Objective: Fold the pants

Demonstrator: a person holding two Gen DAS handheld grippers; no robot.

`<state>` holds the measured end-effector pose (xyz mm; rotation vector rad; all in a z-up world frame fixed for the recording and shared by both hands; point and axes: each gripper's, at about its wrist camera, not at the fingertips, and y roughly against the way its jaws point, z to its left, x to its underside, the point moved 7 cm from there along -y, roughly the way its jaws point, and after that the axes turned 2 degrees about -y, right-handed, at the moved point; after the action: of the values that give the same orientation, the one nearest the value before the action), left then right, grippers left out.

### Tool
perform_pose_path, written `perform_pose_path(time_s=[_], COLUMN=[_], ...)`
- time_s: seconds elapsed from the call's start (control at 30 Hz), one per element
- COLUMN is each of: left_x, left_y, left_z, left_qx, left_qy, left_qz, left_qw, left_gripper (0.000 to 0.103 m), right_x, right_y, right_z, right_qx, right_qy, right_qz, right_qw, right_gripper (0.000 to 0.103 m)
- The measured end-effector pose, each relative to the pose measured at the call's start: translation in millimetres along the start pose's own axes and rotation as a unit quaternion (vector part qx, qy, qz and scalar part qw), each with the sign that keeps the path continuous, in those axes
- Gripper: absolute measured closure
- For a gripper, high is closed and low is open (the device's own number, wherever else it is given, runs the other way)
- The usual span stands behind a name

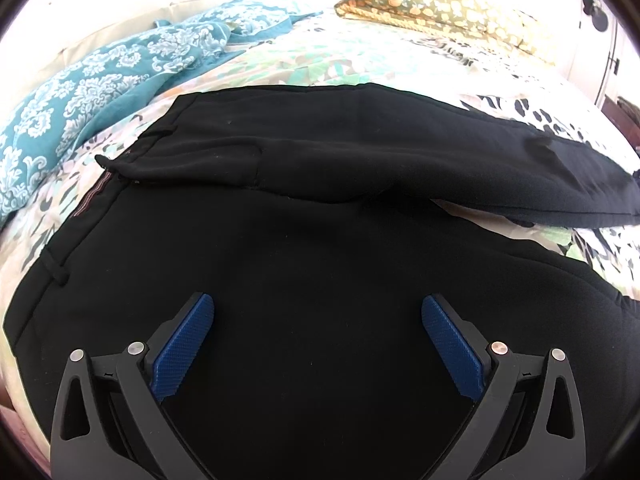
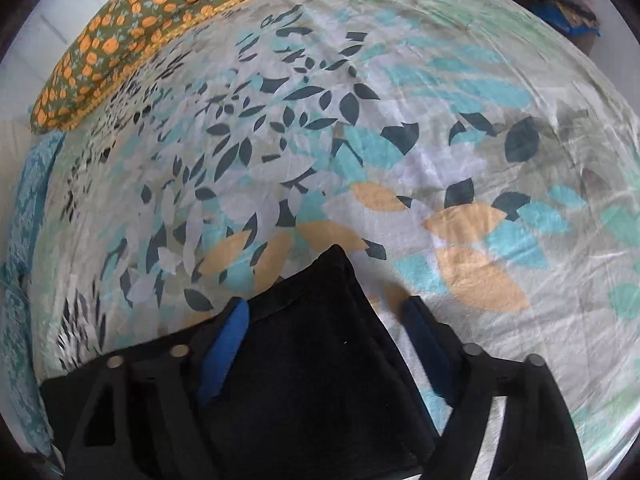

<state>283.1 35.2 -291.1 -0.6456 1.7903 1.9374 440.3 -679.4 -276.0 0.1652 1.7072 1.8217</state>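
Black pants (image 1: 320, 208) lie spread on a bed with a leaf-print sheet (image 1: 328, 60). In the left wrist view the waistband is at the left and the two legs run off to the right, the far one a little apart. My left gripper (image 1: 318, 304) hovers over the seat of the pants, jaws wide and nothing between them. In the right wrist view the hem end of a pant leg (image 2: 312, 360) lies between the blue pads of my right gripper (image 2: 326, 304). The left pad (image 2: 228, 340) is at the cloth's edge, while sheet shows beside the right pad (image 2: 424, 340).
A teal patterned blanket (image 1: 80, 92) is bunched at the bed's left side. An olive pillow with orange print (image 2: 120, 40) lies at the head of the bed. The leaf-print sheet (image 2: 400, 140) stretches beyond the hem. Dark objects (image 2: 568, 4) sit past the bed's far corner.
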Motion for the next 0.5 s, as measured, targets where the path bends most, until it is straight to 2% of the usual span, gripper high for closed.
perform_pose_path(time_s=[0.03, 0.07, 0.17, 0.27, 0.4, 0.5], left_x=[0, 0, 0, 0, -1, -1], left_y=[0, 0, 0, 0, 1, 1], left_z=[0, -1, -1, -1, -2, -2], left_qx=[-0.001, -0.001, -0.001, -0.002, -0.006, -0.008], left_qy=[0.000, 0.000, 0.000, -0.001, -0.002, -0.003], left_qz=[0.000, 0.000, 0.000, 0.001, 0.002, 0.004], left_qw=[1.0000, 1.0000, 1.0000, 1.0000, 1.0000, 1.0000], left_gripper=[0.000, 0.000, 0.000, 0.000, 0.000, 0.000], right_x=[0, 1, 16, 62, 183, 285], right_y=[7, 18, 62, 114, 170, 191], right_z=[-1, 1, 19, 57, 109, 121], right_qx=[0.000, -0.012, -0.041, -0.069, -0.104, -0.121], right_qy=[0.002, 0.001, 0.040, 0.122, 0.246, 0.280], right_qz=[-0.010, -0.024, -0.065, -0.089, -0.074, -0.031], right_qw=[1.000, 1.000, 0.996, 0.986, 0.961, 0.952], right_gripper=[0.080, 0.093, 0.095, 0.096, 0.097, 0.097])
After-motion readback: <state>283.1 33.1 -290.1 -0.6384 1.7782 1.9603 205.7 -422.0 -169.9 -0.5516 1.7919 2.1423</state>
